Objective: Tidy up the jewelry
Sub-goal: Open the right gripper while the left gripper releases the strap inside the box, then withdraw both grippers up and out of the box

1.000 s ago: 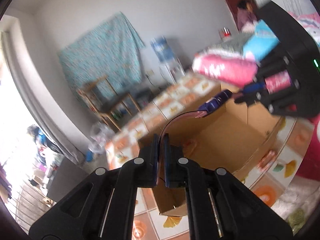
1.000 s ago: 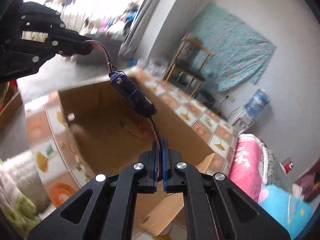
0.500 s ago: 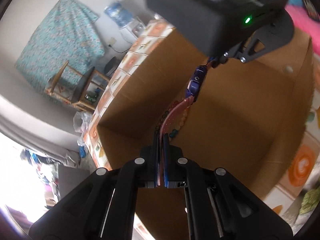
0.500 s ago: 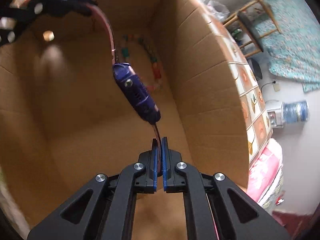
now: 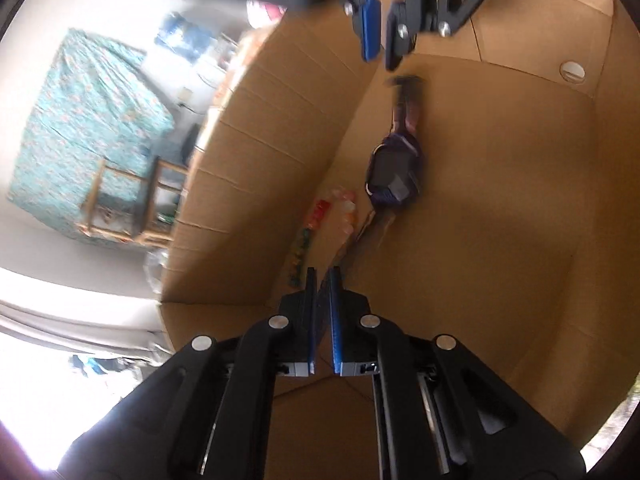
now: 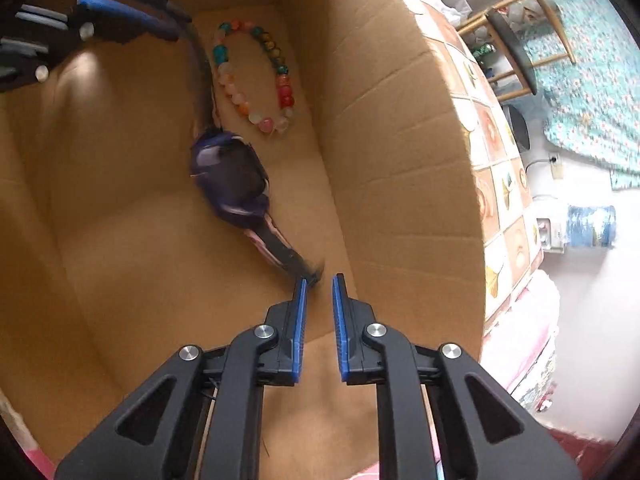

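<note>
Cardboard box (image 6: 400,128) sitting open, brown floor showing. Purple watch (image 6: 230,180) lying on box floor, blurred, strap stretching both ways. Beaded bracelet (image 6: 256,76) lying just beside watch, resting close against box side wall, near corner. Small round sticker (image 5: 573,71) showing on inner wall.

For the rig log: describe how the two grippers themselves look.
Both look identical. The left gripper and right gripper each have matte black linkage arms with triangular cut-outs, round silver pivot screws and two flat fingers faced with blue pads. No cables, markings or sleeves show.
</note>
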Motion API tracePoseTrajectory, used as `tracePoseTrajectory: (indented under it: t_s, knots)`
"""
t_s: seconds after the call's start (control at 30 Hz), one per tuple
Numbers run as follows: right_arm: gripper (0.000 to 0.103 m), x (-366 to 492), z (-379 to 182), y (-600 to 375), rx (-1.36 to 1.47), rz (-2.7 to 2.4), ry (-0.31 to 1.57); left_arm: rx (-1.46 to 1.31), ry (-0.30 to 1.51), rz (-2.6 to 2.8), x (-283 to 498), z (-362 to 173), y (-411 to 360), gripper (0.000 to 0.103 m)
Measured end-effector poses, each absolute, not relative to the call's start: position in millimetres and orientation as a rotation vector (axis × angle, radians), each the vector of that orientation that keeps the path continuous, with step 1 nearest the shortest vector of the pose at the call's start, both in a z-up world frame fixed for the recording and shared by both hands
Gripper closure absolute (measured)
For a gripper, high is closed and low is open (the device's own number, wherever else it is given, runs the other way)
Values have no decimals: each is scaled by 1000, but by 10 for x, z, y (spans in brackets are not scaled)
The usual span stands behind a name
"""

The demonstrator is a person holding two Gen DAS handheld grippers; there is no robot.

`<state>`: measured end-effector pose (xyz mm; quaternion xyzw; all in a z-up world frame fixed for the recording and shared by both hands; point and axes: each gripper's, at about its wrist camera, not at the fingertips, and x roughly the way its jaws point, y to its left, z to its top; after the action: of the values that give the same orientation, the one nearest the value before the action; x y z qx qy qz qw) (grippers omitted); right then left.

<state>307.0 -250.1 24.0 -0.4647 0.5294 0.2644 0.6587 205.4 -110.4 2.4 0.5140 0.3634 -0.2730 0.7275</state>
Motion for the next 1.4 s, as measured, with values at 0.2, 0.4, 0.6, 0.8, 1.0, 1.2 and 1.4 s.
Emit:
tracePoseTrajectory:
  t_s: [0.2, 0.4, 0.6, 0.8, 1.0, 1.2, 1.4]
  knots:
    - [89, 3192, 524, -2596, -858, 601, 1211, 968, 897, -608, 2210, 195, -1004, 71]
    - [62, 3102, 866, -2638, -638, 589, 1180, 592, 894, -584, 2268, 833, -593, 53]
    - [41, 2447, 1536, -2744, -327, 603, 982, 255, 770, -586, 1710, 1513, -1, 25]
    - [40, 1576, 1706, -3054, -9, 670, 855, 53, 706, -554, 1081, 1518, 487, 17]
    - [40, 1213, 948, -3129, 237, 611, 940, -46, 783, -444, 832, 902, 601, 16]
    - [57, 1338, 341, -3157, 364, 469, 1078, 10, 865, -329, 1020, 337, 379, 16]
    - [66, 1588, 201, -3376, 498, 408, 1092, 44, 872, -293, 1259, 231, 304, 16]
